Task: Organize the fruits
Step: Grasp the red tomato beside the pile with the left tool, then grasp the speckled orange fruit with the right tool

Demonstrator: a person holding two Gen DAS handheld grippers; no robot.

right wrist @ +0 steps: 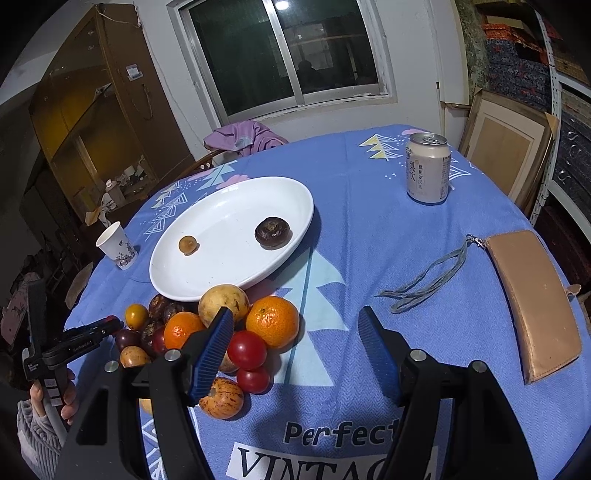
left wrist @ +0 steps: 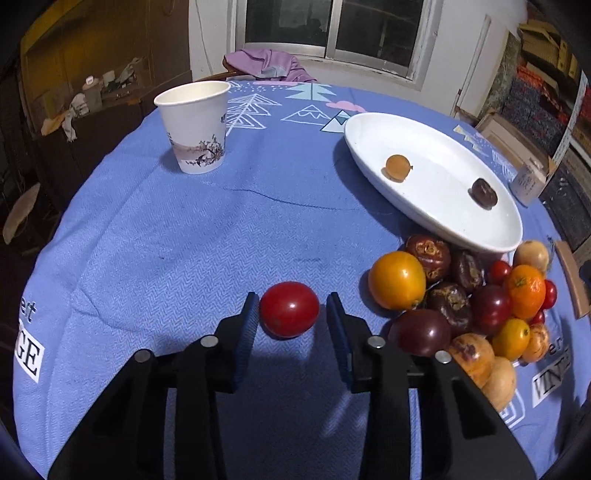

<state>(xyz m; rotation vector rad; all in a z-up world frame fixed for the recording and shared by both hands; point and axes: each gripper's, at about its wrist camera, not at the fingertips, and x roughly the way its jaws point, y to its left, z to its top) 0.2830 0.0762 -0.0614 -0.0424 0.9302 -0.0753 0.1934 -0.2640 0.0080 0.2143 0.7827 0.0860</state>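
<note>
The left gripper [left wrist: 290, 310] has its jaws around a red tomato [left wrist: 289, 309] on the counter [left wrist: 184, 240], with slim gaps still showing either side, so nothing is gripped. The right gripper [right wrist: 295, 343] hangs with jaws wide apart and empty beside the fruit pile [right wrist: 273, 321]. The white plate [right wrist: 221, 280] behind the pile holds a small orange fruit [right wrist: 187, 244] and a dark one [right wrist: 272, 232]

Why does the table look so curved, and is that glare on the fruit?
Left wrist view: the fisheye lens bends the table's edge, and a small highlight sits on the red tomato. Right wrist view: same bending, dark corners, and a lamp reflected in the window.
</note>
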